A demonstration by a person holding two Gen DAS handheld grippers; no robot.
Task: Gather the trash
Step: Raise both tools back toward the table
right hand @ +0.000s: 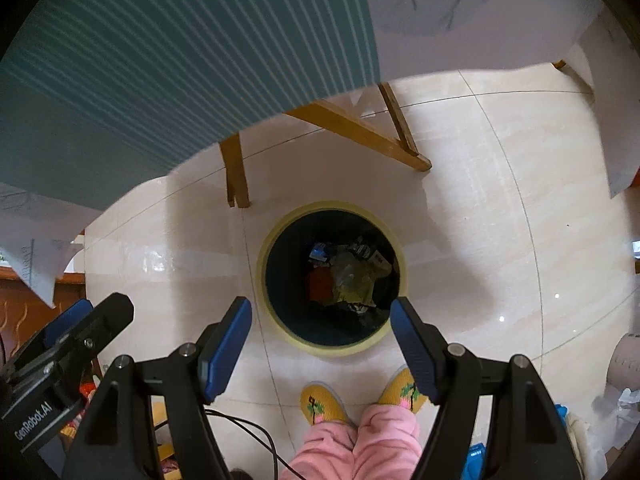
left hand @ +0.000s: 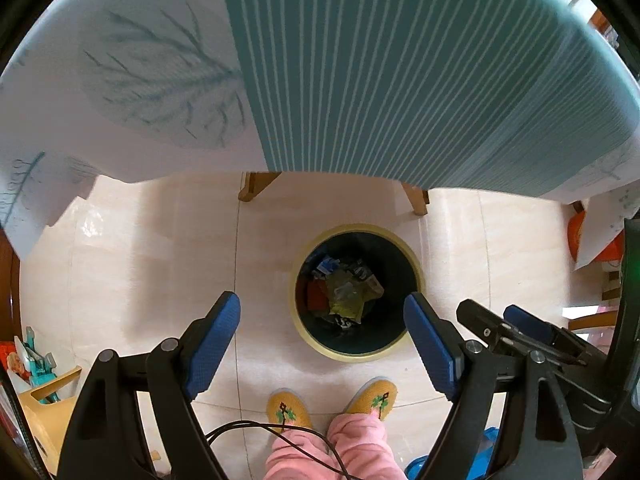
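Left wrist view: left hand-held gripper (left hand: pixel 322 326) spread wide, nothing between its pads, hovering above the trash bin (left hand: pixel 356 354) on the floor, wrappers (left hand: pixel 346 294) already piled inside (mixed, can't itemise). Right wrist view: right hand-held gripper (right hand: pixel 321 326) likewise spread and empty over the bin; no loose trash visible, so collection looks mostly done.

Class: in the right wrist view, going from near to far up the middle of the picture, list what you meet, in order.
pink trousers → yellow embroidered slippers → trash bin holding wrappers → wooden table legs → teal striped tablecloth
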